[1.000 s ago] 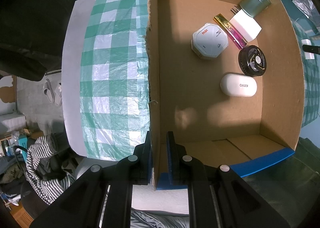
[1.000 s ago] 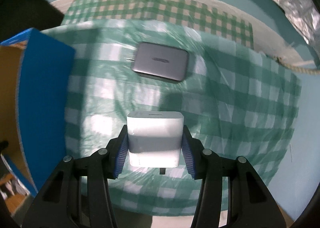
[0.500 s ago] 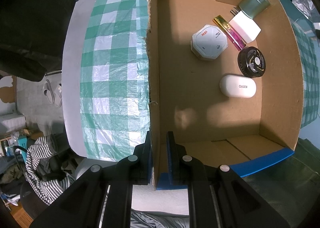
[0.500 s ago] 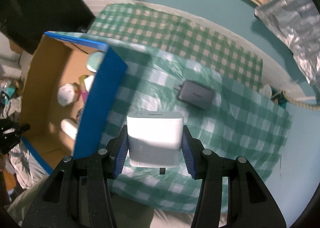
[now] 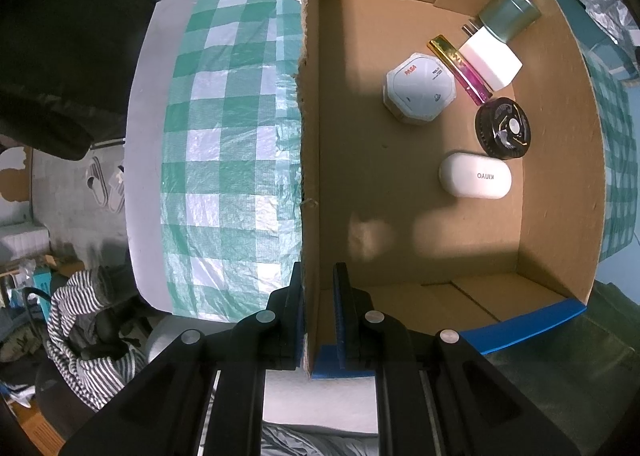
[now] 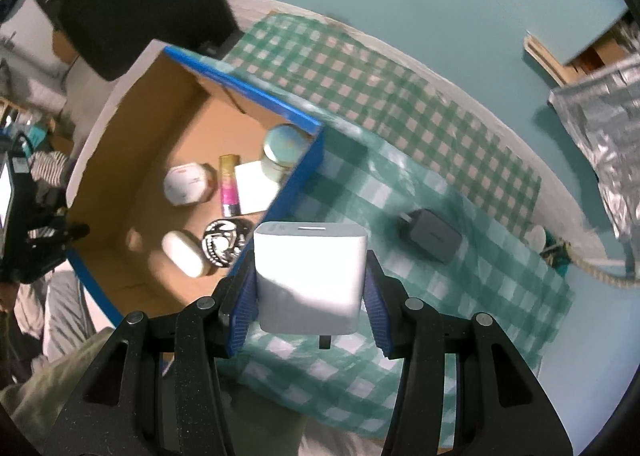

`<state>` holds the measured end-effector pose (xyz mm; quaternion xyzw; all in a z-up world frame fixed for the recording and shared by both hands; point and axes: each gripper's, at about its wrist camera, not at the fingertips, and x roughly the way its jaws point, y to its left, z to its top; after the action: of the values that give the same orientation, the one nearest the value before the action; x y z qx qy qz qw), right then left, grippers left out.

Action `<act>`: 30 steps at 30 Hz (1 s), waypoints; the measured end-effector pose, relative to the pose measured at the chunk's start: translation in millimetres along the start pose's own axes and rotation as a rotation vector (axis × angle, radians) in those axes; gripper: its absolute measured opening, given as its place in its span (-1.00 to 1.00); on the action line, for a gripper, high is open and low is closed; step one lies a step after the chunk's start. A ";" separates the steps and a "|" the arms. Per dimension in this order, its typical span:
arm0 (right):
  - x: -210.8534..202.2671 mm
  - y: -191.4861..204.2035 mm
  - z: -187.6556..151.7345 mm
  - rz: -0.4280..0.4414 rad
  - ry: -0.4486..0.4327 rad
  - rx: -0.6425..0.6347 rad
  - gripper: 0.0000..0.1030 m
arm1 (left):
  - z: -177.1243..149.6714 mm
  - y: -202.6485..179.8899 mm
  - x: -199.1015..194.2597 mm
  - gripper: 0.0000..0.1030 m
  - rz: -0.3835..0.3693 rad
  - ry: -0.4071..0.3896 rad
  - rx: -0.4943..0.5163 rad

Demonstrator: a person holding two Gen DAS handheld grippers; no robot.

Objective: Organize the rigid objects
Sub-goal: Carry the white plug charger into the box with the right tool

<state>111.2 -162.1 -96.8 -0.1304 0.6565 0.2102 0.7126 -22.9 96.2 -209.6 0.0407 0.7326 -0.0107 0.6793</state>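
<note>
Two blue pads (image 6: 247, 298) of the right gripper (image 6: 310, 296) were clamped on the flat sides of a white charger block (image 6: 310, 276), which hung above the checked cloth (image 6: 460, 280) just beside the cardboard box (image 6: 296, 179). I'd guess it was light, rigid and a bit slick, so a squeeze across the broad faces looked like the right hold; the prong end poking out underneath was mostly hidden. The left gripper (image 5: 318, 308) was pinched shut on the box's torn wall (image 5: 310, 135), probably to steady it. Inside the box sat a white oval case (image 5: 476, 175), a black round thing (image 5: 503, 127), a hexagonal white box (image 5: 420, 85), a pink-gold stick (image 5: 460, 69), another white plug (image 5: 490, 63) and a greenish tin (image 5: 508, 13). A grey adapter (image 6: 434, 234) lay on the cloth beyond the box, blurry, label unreadable.
</note>
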 end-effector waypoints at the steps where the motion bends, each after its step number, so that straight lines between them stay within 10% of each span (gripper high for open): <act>1: 0.9 4.2 1.7 0.001 0.001 -0.010 -0.05 | 0.1 1.0 -0.1 -0.78 -0.001 0.000 -0.001; 30: 80.9 98.6 27.2 0.026 0.069 -0.319 -0.05 | -1.9 0.3 -1.8 -0.78 0.018 -0.009 0.000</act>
<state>92.8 -52.6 -165.2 -0.2405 0.6407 0.3164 0.6569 -24.6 96.6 -207.6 0.0470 0.7293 -0.0049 0.6826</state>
